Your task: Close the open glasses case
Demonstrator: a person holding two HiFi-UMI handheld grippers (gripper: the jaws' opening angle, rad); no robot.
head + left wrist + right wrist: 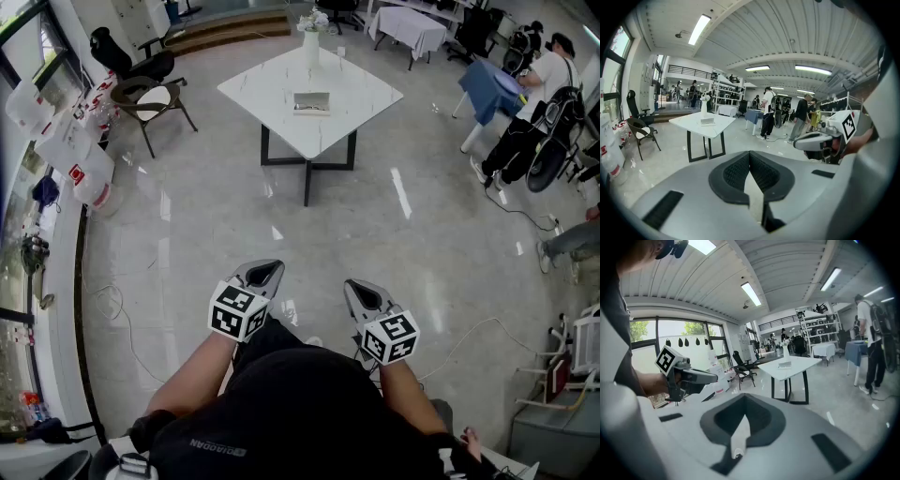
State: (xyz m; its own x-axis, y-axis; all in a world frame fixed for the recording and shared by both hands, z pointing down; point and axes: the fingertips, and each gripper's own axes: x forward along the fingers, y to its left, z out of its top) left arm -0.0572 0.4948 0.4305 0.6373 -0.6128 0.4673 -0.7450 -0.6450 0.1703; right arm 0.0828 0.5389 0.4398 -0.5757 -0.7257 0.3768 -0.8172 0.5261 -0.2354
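Note:
The glasses case [311, 103] lies open on a white square table [272, 89] across the room, far from both grippers. It shows small in the left gripper view [708, 122] and the right gripper view [784, 364]. A white vase with flowers [311, 42] stands behind it. My left gripper [263, 275] and right gripper [365, 298] are held side by side close to my body, above the floor. Both point toward the table. The left gripper [750, 154] has its jaws together with nothing in them, and so does the right gripper [744, 397].
A dark chair [150, 94] stands left of the table, with large water jugs [75, 155] along the left wall. A person [539, 94] stands by a blue-covered table [492, 89] at the right. Cables [112, 300] trail over the glossy floor between me and the table.

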